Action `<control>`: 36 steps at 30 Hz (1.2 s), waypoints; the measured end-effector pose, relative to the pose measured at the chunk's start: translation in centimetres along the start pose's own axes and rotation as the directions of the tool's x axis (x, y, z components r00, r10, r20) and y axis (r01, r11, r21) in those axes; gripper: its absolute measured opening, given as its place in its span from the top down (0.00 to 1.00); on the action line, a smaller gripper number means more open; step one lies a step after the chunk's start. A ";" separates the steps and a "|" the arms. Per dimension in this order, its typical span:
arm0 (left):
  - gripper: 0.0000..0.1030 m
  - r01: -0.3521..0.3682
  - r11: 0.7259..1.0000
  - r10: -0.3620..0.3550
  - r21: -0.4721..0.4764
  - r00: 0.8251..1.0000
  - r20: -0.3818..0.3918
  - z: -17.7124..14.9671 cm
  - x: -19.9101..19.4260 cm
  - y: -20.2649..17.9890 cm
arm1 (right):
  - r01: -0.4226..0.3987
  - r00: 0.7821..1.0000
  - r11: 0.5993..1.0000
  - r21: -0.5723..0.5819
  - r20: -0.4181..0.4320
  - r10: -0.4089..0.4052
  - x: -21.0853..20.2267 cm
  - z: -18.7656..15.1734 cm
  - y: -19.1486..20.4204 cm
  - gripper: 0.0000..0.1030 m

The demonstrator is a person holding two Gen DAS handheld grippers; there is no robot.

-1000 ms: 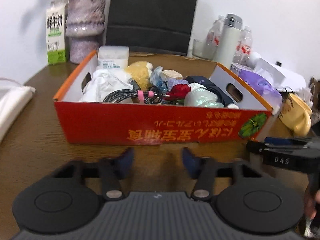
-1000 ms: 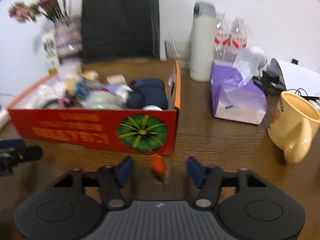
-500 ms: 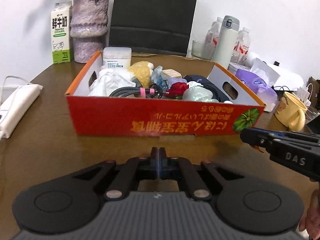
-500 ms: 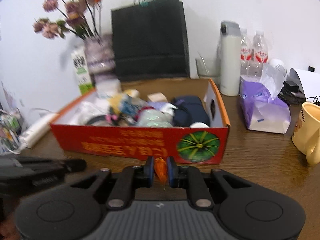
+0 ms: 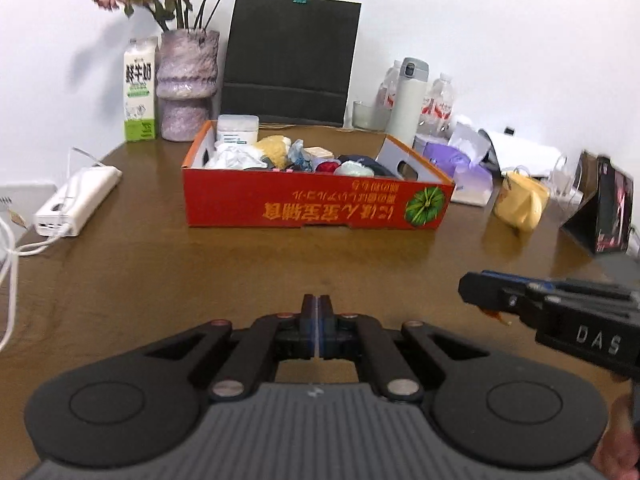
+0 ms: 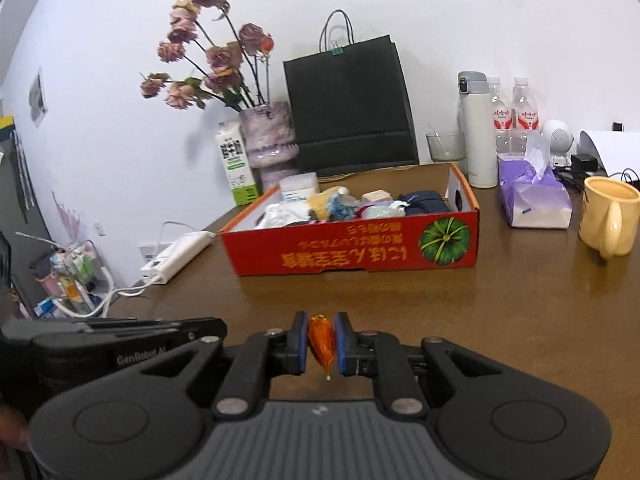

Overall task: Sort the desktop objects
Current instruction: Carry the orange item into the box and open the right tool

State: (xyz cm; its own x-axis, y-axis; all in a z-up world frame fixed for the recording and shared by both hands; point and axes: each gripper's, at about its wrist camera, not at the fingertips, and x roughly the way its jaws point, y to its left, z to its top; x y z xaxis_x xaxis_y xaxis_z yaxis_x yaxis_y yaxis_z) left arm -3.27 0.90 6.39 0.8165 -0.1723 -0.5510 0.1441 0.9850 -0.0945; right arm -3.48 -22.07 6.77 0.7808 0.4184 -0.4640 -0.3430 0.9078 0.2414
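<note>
Gripping an orange packet [image 6: 321,340] in right gripper [image 6: 321,344] jaws, left gripper [image 5: 316,330] jaws closed empty, red box [image 5: 312,204] on tabletop [image 5: 160,272] beyond.

- Left wrist view looked forward over its own fingers, low above the table [image 5: 120,280], facing the red box [image 5: 316,204] at mid distance.
- Right wrist view sat likewise, offset rightward, facing the same box [image 6: 352,248].
- Both shared box, black bag [image 5: 290,60], vase [image 6: 270,136] and wall; each caught the other gripper at its edge.
</note>
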 end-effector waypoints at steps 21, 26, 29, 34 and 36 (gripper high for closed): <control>0.98 0.011 1.000 -0.008 -0.027 0.994 0.108 5.5 0.1 0.9 | 0.001 0.996 0.999 -0.053 0.091 0.004 -0.1 4.6 0.2 0.88; 0.97 0.058 0.997 -0.053 -0.057 0.995 0.085 11.9 3.0 2.2 | -0.008 0.996 0.998 -0.067 0.090 0.014 3.5 11.3 -0.9 0.88; 0.97 0.082 0.992 -0.081 -0.091 0.997 0.021 15.3 6.2 3.3 | -0.039 0.999 0.999 -0.037 0.032 0.040 7.3 14.7 -1.8 0.88; 0.97 0.019 0.991 -0.042 -0.133 0.984 -0.176 18.8 15.0 5.2 | -0.033 0.988 0.999 0.014 -0.149 0.035 16.7 17.9 -3.1 0.87; 0.95 0.007 0.990 -0.045 -0.143 0.962 -0.269 18.8 18.6 5.9 | -0.011 0.968 0.997 0.071 -0.250 0.029 20.8 18.0 -4.2 0.83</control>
State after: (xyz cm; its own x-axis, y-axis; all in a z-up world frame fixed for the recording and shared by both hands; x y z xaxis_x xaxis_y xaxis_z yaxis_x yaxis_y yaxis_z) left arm 23.28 3.48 11.23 0.6290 -0.2098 -0.7485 0.0681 0.9741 -0.2158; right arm 23.63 -17.68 11.42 0.6150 0.4382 -0.6556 -0.3141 0.8987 0.3061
